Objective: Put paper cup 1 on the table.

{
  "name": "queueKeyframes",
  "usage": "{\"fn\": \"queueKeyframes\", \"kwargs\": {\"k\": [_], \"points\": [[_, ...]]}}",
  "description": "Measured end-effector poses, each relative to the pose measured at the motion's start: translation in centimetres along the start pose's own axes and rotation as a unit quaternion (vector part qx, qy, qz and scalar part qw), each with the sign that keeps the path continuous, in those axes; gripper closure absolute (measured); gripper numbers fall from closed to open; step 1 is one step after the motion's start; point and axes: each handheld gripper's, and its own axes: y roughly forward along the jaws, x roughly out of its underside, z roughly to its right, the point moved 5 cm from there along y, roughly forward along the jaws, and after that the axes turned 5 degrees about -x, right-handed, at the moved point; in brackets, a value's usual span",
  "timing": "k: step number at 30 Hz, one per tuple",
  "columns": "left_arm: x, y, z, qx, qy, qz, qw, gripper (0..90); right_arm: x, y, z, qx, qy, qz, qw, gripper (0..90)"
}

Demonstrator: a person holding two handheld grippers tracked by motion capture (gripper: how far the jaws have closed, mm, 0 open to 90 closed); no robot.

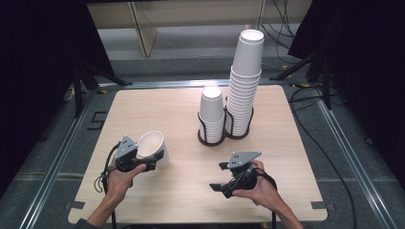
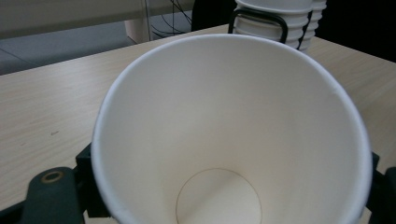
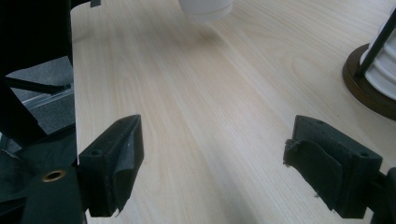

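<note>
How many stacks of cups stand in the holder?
2: a short stack on the holder's left side, a tall stack on its right. One separate cup is in the left tongs.

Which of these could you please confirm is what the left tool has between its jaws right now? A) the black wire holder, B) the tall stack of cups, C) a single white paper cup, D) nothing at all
C: the left tool is shut on a single white paper cup, its open mouth facing the left gripper view, while both cup stacks sit in the black wire holder.
</note>
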Motion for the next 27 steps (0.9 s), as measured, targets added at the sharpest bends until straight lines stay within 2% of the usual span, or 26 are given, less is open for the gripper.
{"fn": "queueKeyframes", "kwargs": {"k": [5, 6, 7, 9, 12, 15, 17, 18, 21, 22, 24, 25, 27], "points": [[-0.6, 1.1, -1.1, -0.011, -0.006, -0.004, 0.9999, 17.6, 0.3, -0.3, 0.0, 0.003, 0.003, -0.001, 1.0, 18.9], [-0.9, 1.8, -1.8, -0.021, -0.005, -0.005, 0.9997, 17.5, 0.3, -0.3, 0.1, 0.005, 0.002, 0.0, 1.0, 18.9], [-1.0, 2.1, -2.1, -0.025, -0.006, -0.005, 0.9997, 17.5, 0.4, -0.3, 0.0, 0.003, 0.008, -0.001, 1.0, 18.9], [-1.1, 2.4, -2.4, -0.028, -0.007, -0.008, 0.9995, 17.3, 0.4, -0.4, 0.1, 0.003, 0.006, -0.001, 1.0, 18.9], [-1.5, 3.6, -3.6, -0.047, -0.006, -0.004, 0.9988, 17.2, 0.6, -0.5, 0.2, 0.001, 0.007, -0.001, 1.0, 18.9], [-1.7, 4.3, -4.6, -0.066, 0.003, -0.012, 0.9977, 17.2, 0.7, -0.5, 0.2, 0.002, 0.01, -0.002, 0.9999, 18.9], [-1.7, 4.6, -4.9, -0.07, 0.003, -0.013, 0.9975, 17.1, 0.7, -0.5, 0.2, 0.001, 0.009, -0.002, 1.0, 18.9], [-1.8, 5.0, -5.4, -0.081, 0.007, -0.014, 0.9966, 17.0, 0.7, -0.6, 0.3, 0.003, 0.006, -0.001, 1.0, 18.9], [-1.9, 5.4, -5.8, -0.087, 0.006, -0.015, 0.9961, 16.7, 0.8, -0.6, 0.3, 0.003, 0.007, 0.0, 1.0, 18.9], [-2.0, 5.7, -6.2, -0.097, 0.011, -0.015, 0.9951, 16.7, 0.8, -0.6, 0.4, 0.003, 0.006, -0.002, 1.0, 18.9], [-2.1, 5.9, -6.5, -0.101, 0.009, -0.014, 0.9948, 16.7, 0.8, -0.5, 0.4, 0.003, 0.008, -0.002, 1.0, 18.9], [-2.0, 6.2, -6.7, -0.104, -0.001, -0.018, 0.9944, 16.6, 0.9, -0.5, 0.3, 0.001, 0.011, -0.003, 0.9999, 18.9], [-2.0, 6.5, -7.1, -0.112, 0.005, -0.017, 0.9935, 16.4, 0.9, -0.6, 0.4, 0.004, 0.006, -0.002, 1.0, 19.0]]}}
